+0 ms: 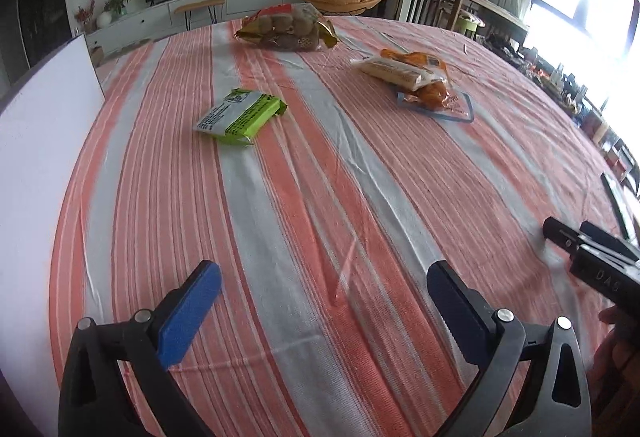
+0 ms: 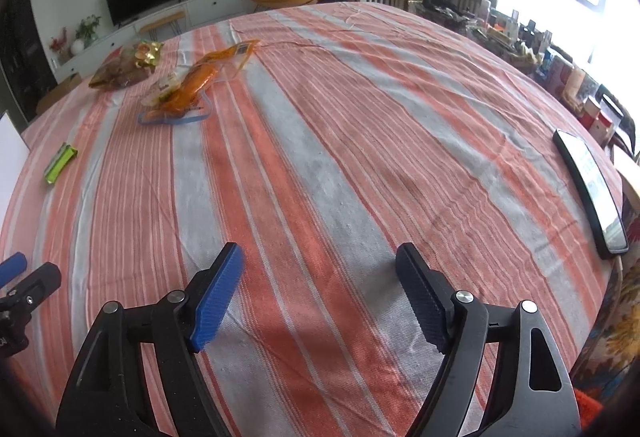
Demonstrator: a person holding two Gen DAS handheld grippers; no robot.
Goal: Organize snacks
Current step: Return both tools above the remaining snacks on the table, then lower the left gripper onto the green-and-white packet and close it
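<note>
The left tongs (image 1: pixel 324 277), black-framed with ribbed blue pads, stand spread wide over the near part of the worktop (image 1: pixel 320 177), which is covered by a cloth striped in orange-red, grey and white. Nothing lies between the pads, and they grip nothing. The right tongs (image 2: pixel 320 257), of the same build, are likewise spread wide and hold nothing, with only bare striped cloth between the pads. Each pair shows at the edge of the other's view, so the two sit side by side near the front edge.

Farther in, toward the left side of the worktop, a flat lime-green and white snack packet (image 1: pixel 240 116) lies on the cloth, well apart from both tongs. Toward the far edge lies a clear bag of round brown snacks with a gold-trimmed end (image 1: pixel 286 29). To its right, a pale, long bar in clear wrap (image 1: pixel 394 72) rests on top of orange snack packets (image 1: pixel 430 91), and these lie on a clear zip bag with a blue border (image 1: pixel 460 109). A white upright board (image 1: pixel 36 165) stands at the left edge. In the right wrist view, a dark phone with a lit screen (image 2: pixel 592 189) lies at the right edge.
</note>
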